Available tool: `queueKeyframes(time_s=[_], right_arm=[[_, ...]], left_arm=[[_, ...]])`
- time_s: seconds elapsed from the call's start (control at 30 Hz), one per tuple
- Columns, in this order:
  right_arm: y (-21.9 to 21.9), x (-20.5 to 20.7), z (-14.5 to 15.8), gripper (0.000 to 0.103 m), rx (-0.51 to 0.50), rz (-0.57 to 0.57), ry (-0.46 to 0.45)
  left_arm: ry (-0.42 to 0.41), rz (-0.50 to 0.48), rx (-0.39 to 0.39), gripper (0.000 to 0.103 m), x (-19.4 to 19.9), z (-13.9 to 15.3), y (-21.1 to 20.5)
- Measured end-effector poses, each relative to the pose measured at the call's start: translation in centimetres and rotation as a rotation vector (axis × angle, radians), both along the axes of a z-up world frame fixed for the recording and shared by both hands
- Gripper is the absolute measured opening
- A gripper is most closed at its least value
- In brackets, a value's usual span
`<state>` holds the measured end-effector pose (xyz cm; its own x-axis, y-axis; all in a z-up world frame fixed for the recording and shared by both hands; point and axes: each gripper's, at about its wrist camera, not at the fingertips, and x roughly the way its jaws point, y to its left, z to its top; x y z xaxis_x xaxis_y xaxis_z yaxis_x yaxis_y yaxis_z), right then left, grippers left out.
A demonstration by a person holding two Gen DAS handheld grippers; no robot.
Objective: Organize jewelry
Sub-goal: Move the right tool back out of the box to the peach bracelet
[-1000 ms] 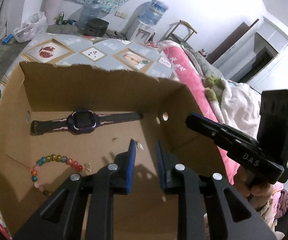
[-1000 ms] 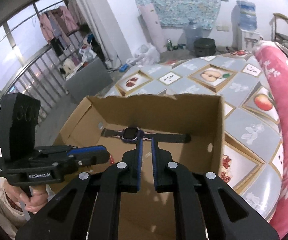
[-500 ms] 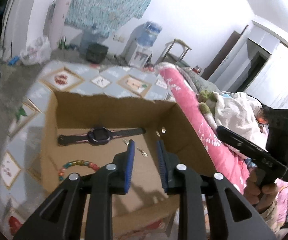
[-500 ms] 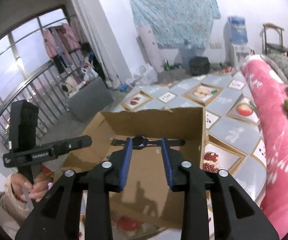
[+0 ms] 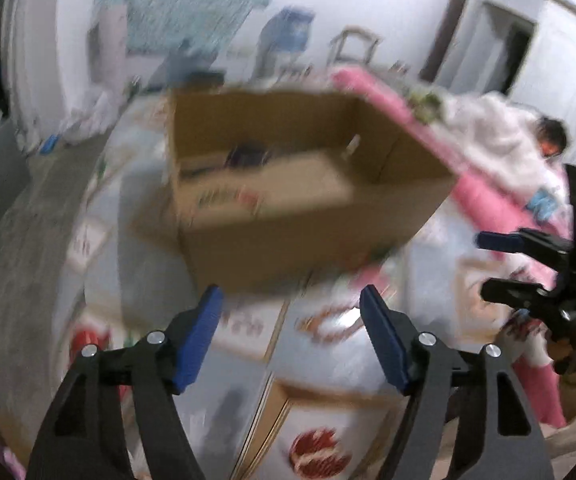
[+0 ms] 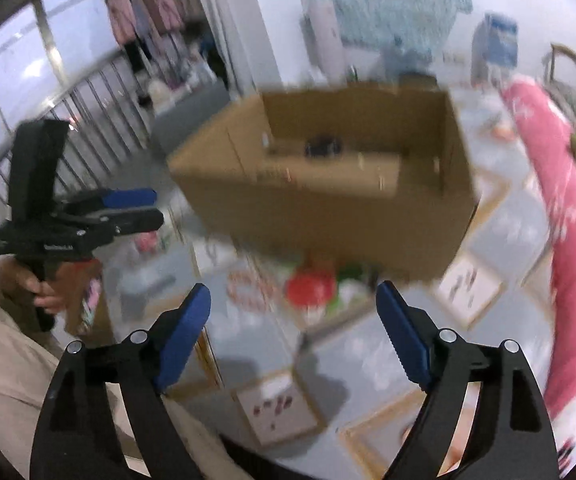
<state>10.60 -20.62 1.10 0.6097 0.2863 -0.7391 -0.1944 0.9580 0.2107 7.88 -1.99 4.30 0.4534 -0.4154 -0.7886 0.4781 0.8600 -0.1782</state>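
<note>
The frames are blurred by motion. An open cardboard box (image 5: 288, 236) stands on a tiled tablecloth, also in the right wrist view (image 6: 328, 216). A dark watch (image 5: 247, 156) lies inside at the back, seen too in the right wrist view (image 6: 322, 146). A coloured bead bracelet (image 5: 227, 196) shows as a smear on the box floor. My left gripper (image 5: 290, 304) is open and empty, well back from the box. My right gripper (image 6: 294, 300) is open and empty, also short of the box.
The tablecloth (image 6: 279, 408) has fruit picture tiles. A pink blanket (image 6: 572, 216) lies to the right of the box. A person lies under bedding (image 5: 500, 140) at far right. A railing and window (image 6: 47, 92) are at left.
Both grippers have pulled back and up, out of the box, and both have opened wide. The box now sits farther away in both views.
</note>
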Motion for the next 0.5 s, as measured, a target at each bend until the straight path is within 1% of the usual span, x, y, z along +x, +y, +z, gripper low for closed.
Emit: queueKeyframes(time_s=[0.07,0.13,0.27,0.33,0.4,0.43,0.5], right_arm=[[0.2,0.6,-2.1,0.083,-0.051,-0.059,0.06],[0.3,1.0,-3.8,0.083,-0.058,-0.106,0.103],[1.5,1.3,-5.9,0.085,-0.123,-0.142,0.144],[1.9,1.3,-6.6,0.087,-0.151,-0.164,0.161],[2.5,1.4,-7.0,0.089,-0.209,-0.178,0.149],[2.7,1.4,-7.2,0.093,-0.232,-0.179,0.145],[2.7,1.5,-7.3,0.095,-0.226,-0.182,0.142]], left_arm=[[0.03,0.019,0.059,0.069,-0.1,-2.2,-0.2],[0.059,0.032,0.121,0.069,0.1,-4.3,-0.6],[0.057,0.043,0.2,0.07,0.0,-6.7,-0.7],[0.067,0.045,0.208,0.074,0.0,-7.5,-0.8],[0.065,0.044,0.219,0.077,-0.1,-7.9,-1.0],[0.057,0.042,0.226,0.078,-0.2,-7.9,-1.1],[0.057,0.045,0.224,0.083,-0.2,-8.1,-0.9]])
